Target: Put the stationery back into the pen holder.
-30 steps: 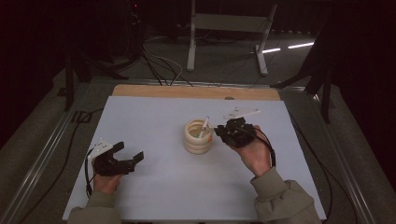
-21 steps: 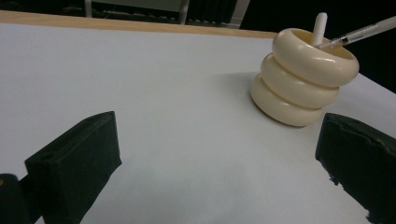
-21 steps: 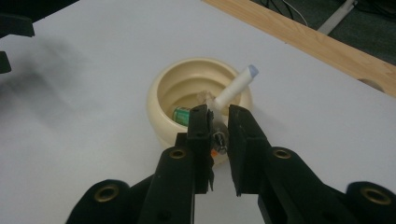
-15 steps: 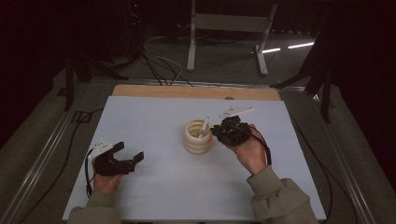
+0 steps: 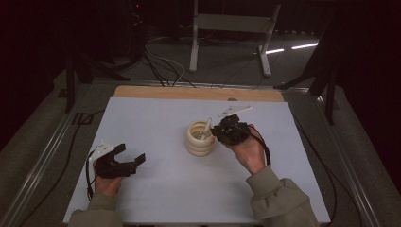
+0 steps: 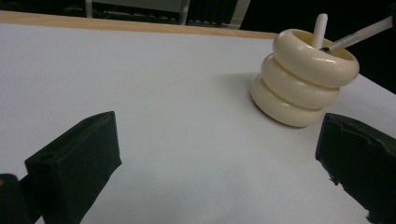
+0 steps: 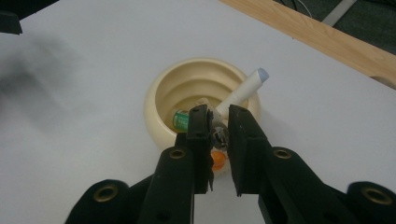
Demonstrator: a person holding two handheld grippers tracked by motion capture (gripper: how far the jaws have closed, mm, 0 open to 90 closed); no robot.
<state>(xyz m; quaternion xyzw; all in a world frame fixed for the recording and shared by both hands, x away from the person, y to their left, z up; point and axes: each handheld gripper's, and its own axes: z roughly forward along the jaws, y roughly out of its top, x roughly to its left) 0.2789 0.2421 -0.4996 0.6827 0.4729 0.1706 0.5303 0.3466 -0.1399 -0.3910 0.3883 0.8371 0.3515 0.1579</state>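
A cream ribbed cup (image 5: 198,142) stands mid-table, and a white marker (image 5: 206,126) leans inside it. My right gripper (image 5: 218,132) hovers at the cup's right rim. In the right gripper view, the right gripper (image 7: 217,128) is shut on a thin pen (image 7: 217,158) with an orange part, held over the cup (image 7: 161,105). The white marker (image 7: 243,88) and a green-capped item (image 7: 181,120) sit inside. In the left gripper view the thin pen (image 6: 359,33) slants into the cup (image 6: 299,88). My left gripper (image 5: 128,158) rests open at the front left, and nothing lies between the left gripper (image 6: 215,154) jaws.
The white table top (image 5: 156,118) has a wooden strip (image 5: 198,93) along its far edge. A white flat piece (image 5: 234,111) lies behind the right hand. Cables and a metal stand (image 5: 227,28) are on the floor beyond.
The right hand has shifted a little to the left, bringing its gripper closer over the cup. The left gripper has stayed still.
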